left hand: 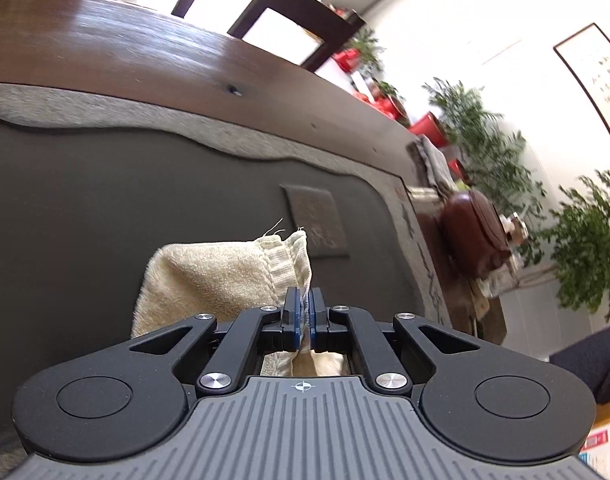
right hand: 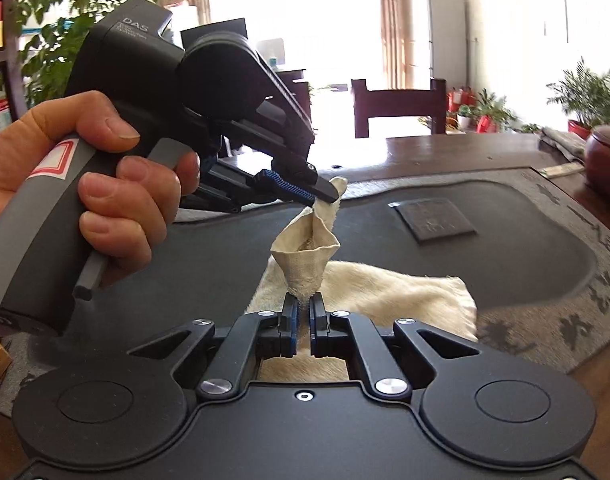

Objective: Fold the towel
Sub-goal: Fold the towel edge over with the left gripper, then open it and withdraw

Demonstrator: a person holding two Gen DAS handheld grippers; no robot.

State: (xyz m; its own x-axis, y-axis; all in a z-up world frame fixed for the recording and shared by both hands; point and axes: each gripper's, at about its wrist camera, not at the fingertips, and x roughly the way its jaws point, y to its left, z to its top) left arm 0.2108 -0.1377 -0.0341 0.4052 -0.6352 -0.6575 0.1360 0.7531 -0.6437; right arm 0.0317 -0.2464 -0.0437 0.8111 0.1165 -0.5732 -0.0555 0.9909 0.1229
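Observation:
A cream towel (right hand: 405, 292) lies partly on a dark grey mat (right hand: 485, 264) on a wooden table. My right gripper (right hand: 304, 304) is shut on one corner of the towel and lifts it off the mat. My left gripper (right hand: 325, 196), held in a hand, is shut on the neighbouring corner just above and beyond the right one. The edge between the two corners hangs as a short slack fold (right hand: 309, 248). In the left wrist view the left gripper (left hand: 304, 300) pinches the towel's hemmed corner (left hand: 225, 276), which bunches up to the left of the fingers.
The mat has a raised square patch (right hand: 433, 220) and a patterned grey border (right hand: 601, 280). A brown round pot (right hand: 605, 156) and folded cloth (right hand: 561, 140) sit at the table's right end. A dark chair (right hand: 399, 108) stands behind the table. Potted plants (right hand: 589, 96) line the wall.

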